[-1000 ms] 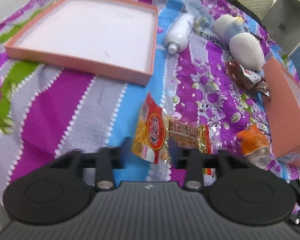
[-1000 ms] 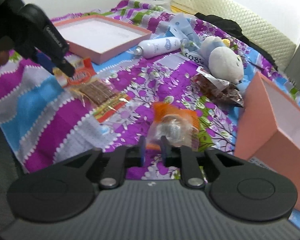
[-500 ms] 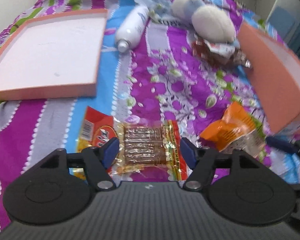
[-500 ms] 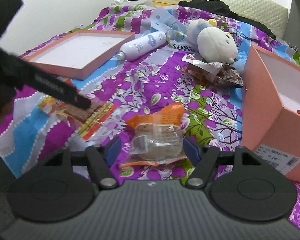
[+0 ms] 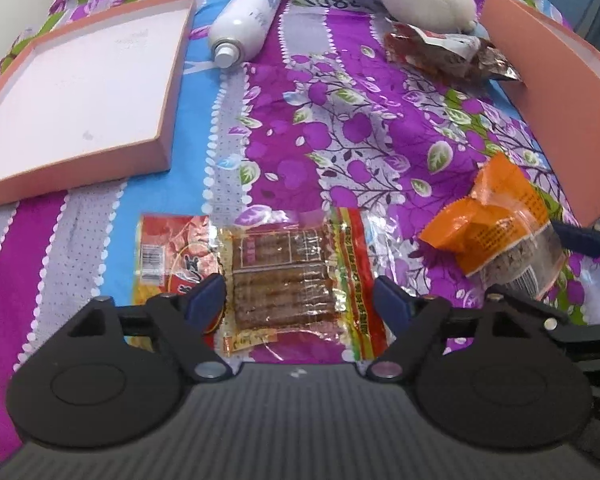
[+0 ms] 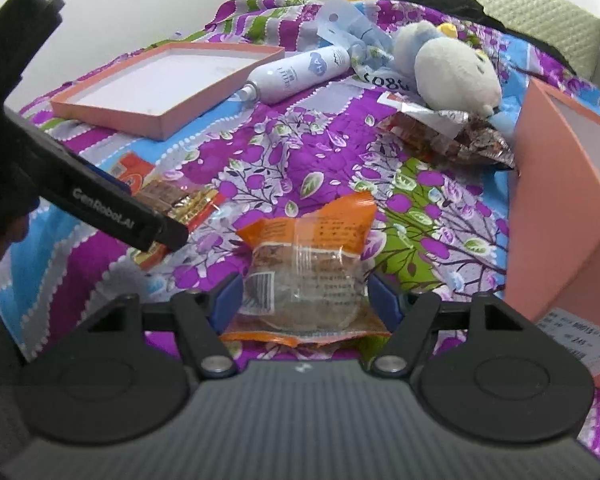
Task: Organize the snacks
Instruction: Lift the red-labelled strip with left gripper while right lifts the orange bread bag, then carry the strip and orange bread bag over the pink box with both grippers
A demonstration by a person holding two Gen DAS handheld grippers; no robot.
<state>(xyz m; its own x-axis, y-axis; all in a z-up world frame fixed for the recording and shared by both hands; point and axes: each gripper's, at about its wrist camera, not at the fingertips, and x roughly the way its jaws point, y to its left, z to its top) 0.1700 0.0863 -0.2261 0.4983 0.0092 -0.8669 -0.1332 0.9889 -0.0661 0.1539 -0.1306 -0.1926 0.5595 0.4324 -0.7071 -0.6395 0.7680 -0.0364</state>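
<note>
Both grippers, lowered since earlier w/ jaws just opening, are straddling untouched snacks: left gripper [image 5: 298, 300] over red snack pack [image 5: 284, 276], right gripper [image 6: 306, 302] over orange snack bag [image 6: 308, 264].

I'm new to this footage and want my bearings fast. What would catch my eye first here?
The loud purple floral bedspread, strewn with snacks. The left gripper, jaws just opened wide, straddles a red-and-gold snack pack, and the right gripper, also open, straddles an orange-topped clear packet. Behind lie a shallow pink box lid, a white bottle and a plush toy, with a deeper pink box at right.
</note>
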